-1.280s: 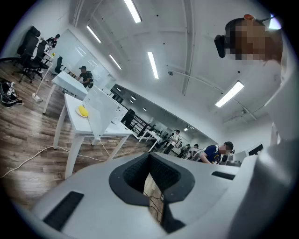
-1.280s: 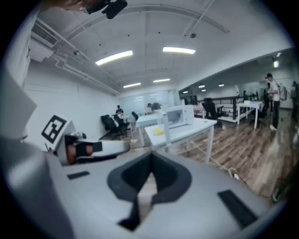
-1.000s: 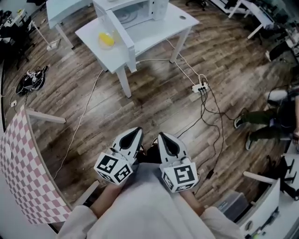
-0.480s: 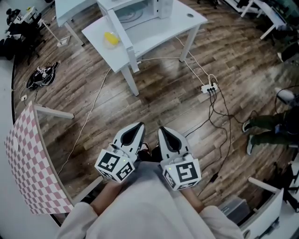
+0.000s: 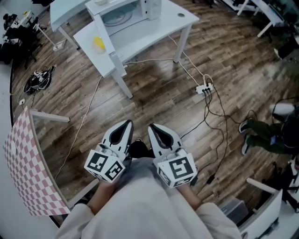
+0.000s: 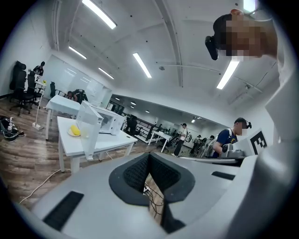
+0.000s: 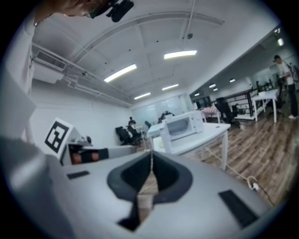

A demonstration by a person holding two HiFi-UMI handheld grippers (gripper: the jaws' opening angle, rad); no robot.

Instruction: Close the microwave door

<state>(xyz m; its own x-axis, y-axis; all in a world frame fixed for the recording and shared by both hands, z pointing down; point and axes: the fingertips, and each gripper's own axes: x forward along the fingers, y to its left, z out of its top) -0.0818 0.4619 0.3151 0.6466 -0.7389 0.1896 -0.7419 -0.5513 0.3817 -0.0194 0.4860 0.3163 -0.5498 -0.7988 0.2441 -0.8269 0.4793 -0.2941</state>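
two pairs of jaws are pressed together at their tips with nothing between them. the left gripper (image 5: pixel 124 125) and the right gripper (image 5: pixel 153 128) sit side by side over the brown wood-plank floor (image 5: pixel 159 98), well apart from the white rectangular table (image 5: pixel 183 19). on that table stands the boxy white microwave (image 5: pixel 122 11), its door (image 5: pixel 104 29) swung wide open towards the table's front edge. a small yellow item (image 5: pixel 98 44) lies on the table just beside the door. a white power strip (image 5: pixel 204 87) lies on the floor near the table.
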